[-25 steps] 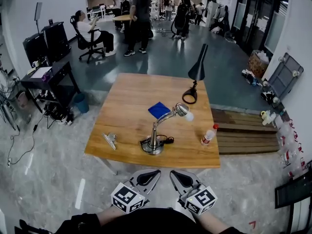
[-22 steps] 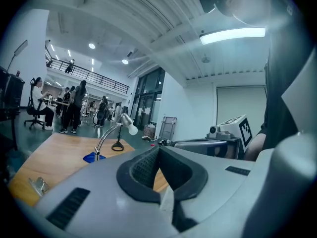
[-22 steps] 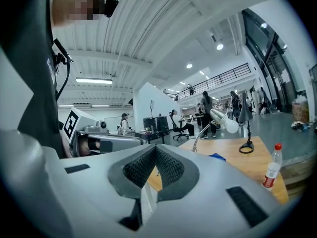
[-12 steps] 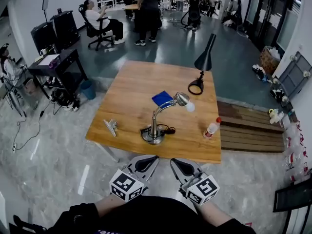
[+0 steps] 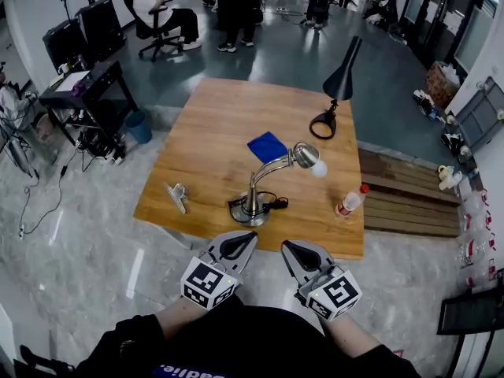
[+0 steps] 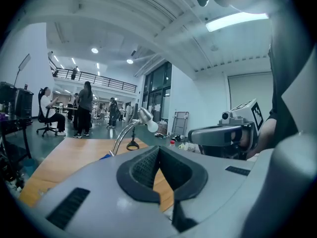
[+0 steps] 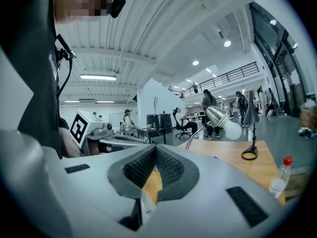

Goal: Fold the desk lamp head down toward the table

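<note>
The silver gooseneck desk lamp (image 5: 252, 199) stands near the front edge of the wooden table (image 5: 205, 124). Its neck arches to the right, and its head (image 5: 303, 156) with a white bulb (image 5: 318, 168) is raised above the tabletop. My left gripper (image 5: 242, 242) and right gripper (image 5: 293, 250) hover side by side just short of the table's near edge. Both are shut with nothing between the jaws, and neither touches the lamp. The left gripper view shows the lamp head (image 6: 145, 115) ahead, beyond the closed left gripper (image 6: 158, 155). In the right gripper view the head (image 7: 218, 115) shows past the closed right gripper (image 7: 155, 155).
A black desk lamp (image 5: 340, 81) stands at the table's far right, a blue pad (image 5: 268, 146) lies behind the silver lamp, a red-capped bottle (image 5: 350, 201) rests at the right and a metal clip (image 5: 176, 195) at the left. Wooden pallets (image 5: 405, 199) lie beside the table. People stand far behind.
Both grippers have moved forward toward the table's near edge, and the table now sits closer and lower in the head view. The lamp's shape has not changed.
</note>
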Tool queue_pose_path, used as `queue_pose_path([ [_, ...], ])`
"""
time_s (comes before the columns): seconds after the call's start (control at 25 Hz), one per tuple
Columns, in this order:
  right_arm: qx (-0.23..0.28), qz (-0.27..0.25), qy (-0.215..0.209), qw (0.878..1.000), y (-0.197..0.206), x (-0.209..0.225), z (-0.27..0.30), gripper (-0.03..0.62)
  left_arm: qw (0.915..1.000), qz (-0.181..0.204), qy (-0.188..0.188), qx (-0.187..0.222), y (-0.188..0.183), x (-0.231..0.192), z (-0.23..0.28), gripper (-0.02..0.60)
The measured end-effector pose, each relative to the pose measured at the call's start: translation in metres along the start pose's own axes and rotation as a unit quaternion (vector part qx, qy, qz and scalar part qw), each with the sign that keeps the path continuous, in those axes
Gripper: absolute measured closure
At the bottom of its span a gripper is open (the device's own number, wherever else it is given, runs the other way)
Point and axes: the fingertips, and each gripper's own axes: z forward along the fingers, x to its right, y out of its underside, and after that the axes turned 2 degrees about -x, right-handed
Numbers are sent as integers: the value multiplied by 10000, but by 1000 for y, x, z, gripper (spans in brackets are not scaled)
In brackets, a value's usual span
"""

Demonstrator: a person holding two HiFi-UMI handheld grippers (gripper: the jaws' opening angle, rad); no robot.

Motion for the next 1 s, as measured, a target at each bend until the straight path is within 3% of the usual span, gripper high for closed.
queue_pose_path([
  [0.32,-246,-184,536,9981,-16,31,68,589,9977,376,519,-197,11,-72,28,572],
  [0.64,-505,-680,1145,9898,-32,47,108,589,9914,516,1143,-378,30,-114,48,572],
  [1.0,-1168,-1827,1010,9710,-43,49,133,585,9883,514,1277,-657,57,-135,78,571],
])
